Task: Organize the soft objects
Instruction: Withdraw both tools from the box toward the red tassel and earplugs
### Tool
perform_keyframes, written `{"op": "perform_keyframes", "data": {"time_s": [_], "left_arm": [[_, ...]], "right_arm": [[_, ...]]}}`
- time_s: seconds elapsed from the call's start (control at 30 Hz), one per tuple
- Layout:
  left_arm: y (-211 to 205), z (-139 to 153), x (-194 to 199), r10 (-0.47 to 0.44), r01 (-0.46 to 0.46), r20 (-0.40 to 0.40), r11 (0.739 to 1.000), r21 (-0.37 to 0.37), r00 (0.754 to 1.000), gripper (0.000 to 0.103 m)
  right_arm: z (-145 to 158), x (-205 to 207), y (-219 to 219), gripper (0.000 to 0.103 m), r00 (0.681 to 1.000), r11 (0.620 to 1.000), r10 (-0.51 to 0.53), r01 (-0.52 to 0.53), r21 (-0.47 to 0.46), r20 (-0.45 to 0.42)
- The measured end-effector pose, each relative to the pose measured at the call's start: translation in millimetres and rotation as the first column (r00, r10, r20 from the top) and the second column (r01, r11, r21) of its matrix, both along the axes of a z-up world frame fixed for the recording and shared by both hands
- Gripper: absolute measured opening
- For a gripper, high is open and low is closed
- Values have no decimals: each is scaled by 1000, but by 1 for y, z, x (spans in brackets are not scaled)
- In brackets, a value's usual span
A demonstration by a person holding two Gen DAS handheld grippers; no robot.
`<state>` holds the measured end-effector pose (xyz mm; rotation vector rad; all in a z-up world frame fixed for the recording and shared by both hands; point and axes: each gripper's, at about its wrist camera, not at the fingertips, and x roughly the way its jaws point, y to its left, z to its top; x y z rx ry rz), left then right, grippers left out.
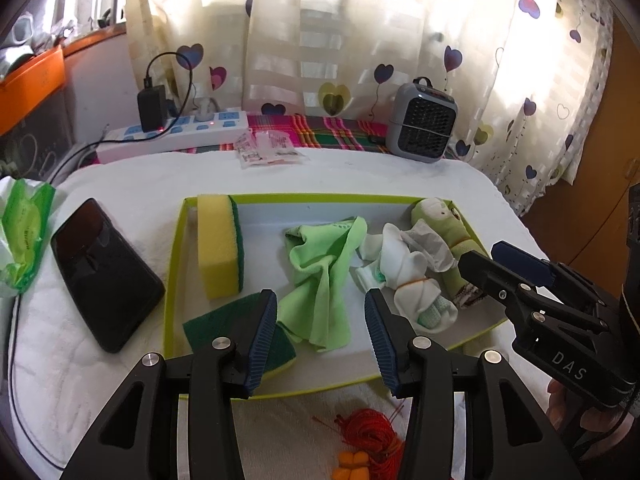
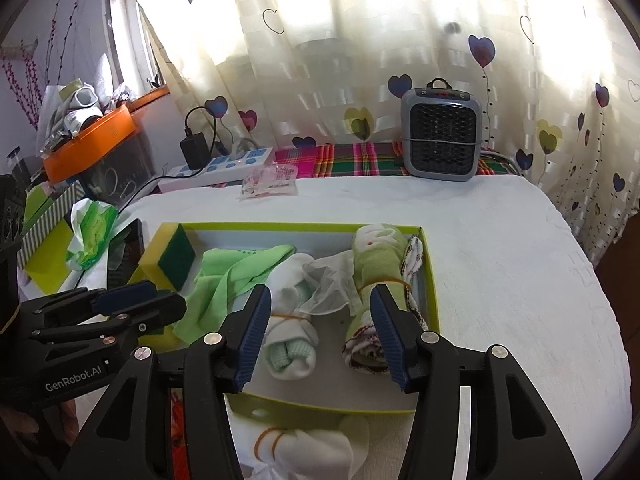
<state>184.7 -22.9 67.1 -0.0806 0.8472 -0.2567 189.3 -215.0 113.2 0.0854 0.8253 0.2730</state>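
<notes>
A green-rimmed tray lies on the white bed cover. It holds an upright yellow sponge, a flat sponge with its green side up, a crumpled green cloth, a white sock bundle and a rolled green towel. My left gripper hovers open over the tray's front, above the green cloth's end. Over the sock bundle and towel roll, my right gripper is open too, its pads touching nothing.
A black phone and a green wipes packet lie left of the tray. A power strip and a grey heater stand at the back. Red string and another white sock bundle lie in front of the tray.
</notes>
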Motion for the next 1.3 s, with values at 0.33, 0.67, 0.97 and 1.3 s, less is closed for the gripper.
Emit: {"op": "perform_keyframes", "data": {"time_s": [0.33, 0.67, 0.97, 1.3], "left_arm": [[8, 6, -25, 4, -4, 14, 1000, 2, 1000, 45], [30, 1, -58, 21, -21, 3, 999, -27, 1000, 45], [56, -12, -80, 42, -43, -15, 998, -55, 999, 45], [66, -24, -84, 51, -54, -50, 996, -78, 997, 45]], "right_arm": [[8, -25, -8, 54, 1000, 999, 5, -5, 38, 7], [5, -60, 15, 54, 984, 983, 175, -174, 59, -15], [-13, -71, 36, 50, 963, 963, 260, -252, 99, -76], [-31, -75, 56, 29, 938, 948, 319, -312, 69, -138]]}}
